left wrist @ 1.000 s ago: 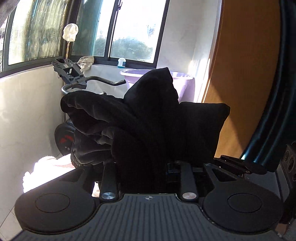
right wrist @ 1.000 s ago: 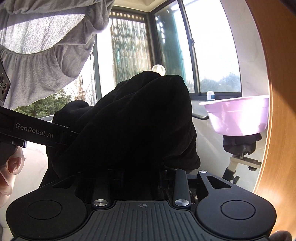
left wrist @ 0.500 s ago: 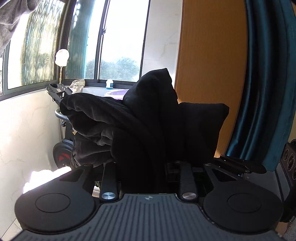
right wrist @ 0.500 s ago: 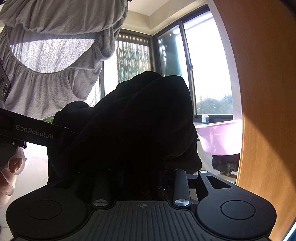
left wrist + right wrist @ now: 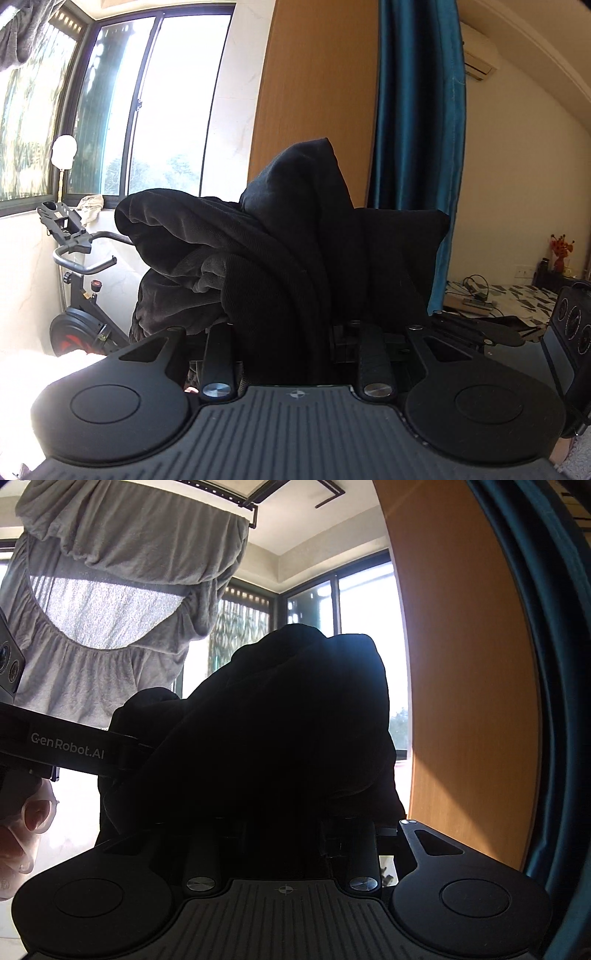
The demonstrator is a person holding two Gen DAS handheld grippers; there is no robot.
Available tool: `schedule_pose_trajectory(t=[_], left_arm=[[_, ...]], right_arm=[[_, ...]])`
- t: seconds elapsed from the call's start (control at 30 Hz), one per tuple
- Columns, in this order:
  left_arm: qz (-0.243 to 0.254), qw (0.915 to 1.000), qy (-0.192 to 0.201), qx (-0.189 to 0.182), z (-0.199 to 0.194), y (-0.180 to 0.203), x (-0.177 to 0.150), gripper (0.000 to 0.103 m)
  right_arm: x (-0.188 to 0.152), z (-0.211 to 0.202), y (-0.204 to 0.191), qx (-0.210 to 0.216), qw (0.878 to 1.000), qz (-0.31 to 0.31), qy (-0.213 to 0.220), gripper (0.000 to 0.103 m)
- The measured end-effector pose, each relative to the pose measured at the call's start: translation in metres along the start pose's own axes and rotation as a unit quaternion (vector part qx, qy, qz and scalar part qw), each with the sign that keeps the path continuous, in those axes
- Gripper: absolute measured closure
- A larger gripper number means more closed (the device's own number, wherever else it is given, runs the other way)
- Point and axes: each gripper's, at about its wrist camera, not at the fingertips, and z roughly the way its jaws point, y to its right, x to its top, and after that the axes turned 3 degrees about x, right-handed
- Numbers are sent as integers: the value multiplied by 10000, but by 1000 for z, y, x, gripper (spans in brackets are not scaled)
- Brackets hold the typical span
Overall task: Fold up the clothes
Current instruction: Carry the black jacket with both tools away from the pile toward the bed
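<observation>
Black garment [image 5: 288,258], bunched thick, fills the middle of both wrist views, held up in the air before a sunlit window [image 5: 155,103] and an orange-brown wall panel [image 5: 317,74]. Grey cloth [image 5: 122,590] hangs overhead on the right view. An exercise bike [image 5: 77,295] stands low at the left. The left tool [image 5: 295,332] is clamped on the garment's folds; the right tool [image 5: 280,823] likewise grips it.

Home: exercise bike [image 5: 79,295], curtain [image 5: 413,110], hung laundry [image 5: 122,590]
</observation>
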Motion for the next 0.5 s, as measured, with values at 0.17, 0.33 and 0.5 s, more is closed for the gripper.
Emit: schedule_pose_trajectory(t=[0.17,0.33,0.5], left_arm=[[16,9980,-54,-626,1,49,0,75],[258,9917,-123,-1253,24,113,4,75],[442,9836,-128,-1743,57,207,-1,75]], right_arm=[[9,-64,7,-558,9984,10,-95,72],[5,-132,46,-1192,9929,48,-27,72],[-2,-200,88,-1816,9833,97,61,72]])
